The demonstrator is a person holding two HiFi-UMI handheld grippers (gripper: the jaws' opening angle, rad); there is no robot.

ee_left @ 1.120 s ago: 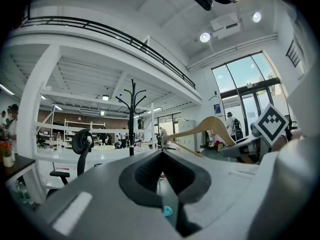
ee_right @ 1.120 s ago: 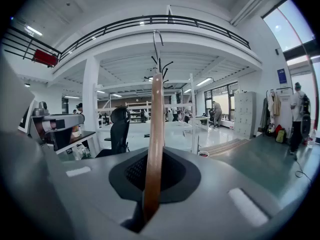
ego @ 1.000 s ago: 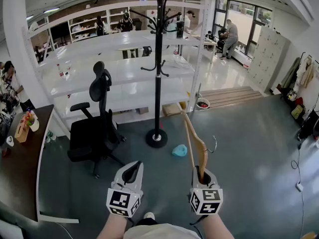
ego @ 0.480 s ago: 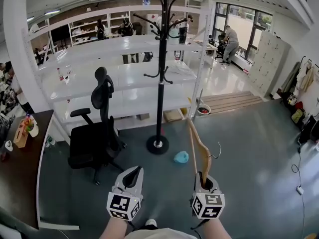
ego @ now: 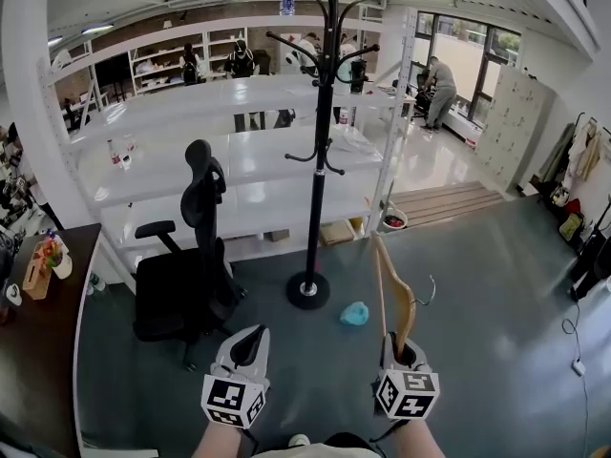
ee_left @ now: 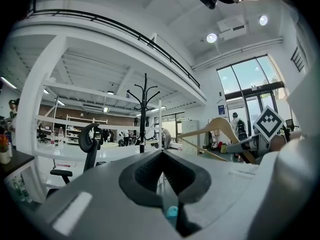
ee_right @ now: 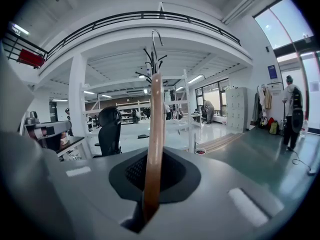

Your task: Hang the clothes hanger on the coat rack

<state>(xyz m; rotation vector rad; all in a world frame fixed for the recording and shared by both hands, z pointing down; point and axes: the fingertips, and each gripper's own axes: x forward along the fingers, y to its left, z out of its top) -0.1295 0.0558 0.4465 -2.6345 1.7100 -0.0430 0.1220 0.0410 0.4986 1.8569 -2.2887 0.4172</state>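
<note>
A black coat rack (ego: 320, 160) with curved hooks at its top stands on the grey floor, ahead of both grippers. My right gripper (ego: 404, 353) is shut on the lower end of a wooden clothes hanger (ego: 393, 289); the hanger stands upright and its metal hook (ego: 430, 289) points right. In the right gripper view the hanger (ee_right: 154, 144) rises from the shut jaws, and the rack's top (ee_right: 149, 59) shows just behind it. My left gripper (ego: 246, 346) is shut and holds nothing. The left gripper view shows the rack (ee_left: 144, 114) far ahead and the hanger (ee_left: 215, 129) to the right.
A black office chair (ego: 186, 275) stands left of the rack. White shelving (ego: 220, 151) runs behind both. A turquoise object (ego: 355, 314) lies on the floor by the rack's base (ego: 308, 289). A dark desk (ego: 38, 322) is at the left. People stand far back.
The rack and chair now sit further right and slightly lower in the head view. The right gripper, with the hanger still in it, has shifted a little to the right.
</note>
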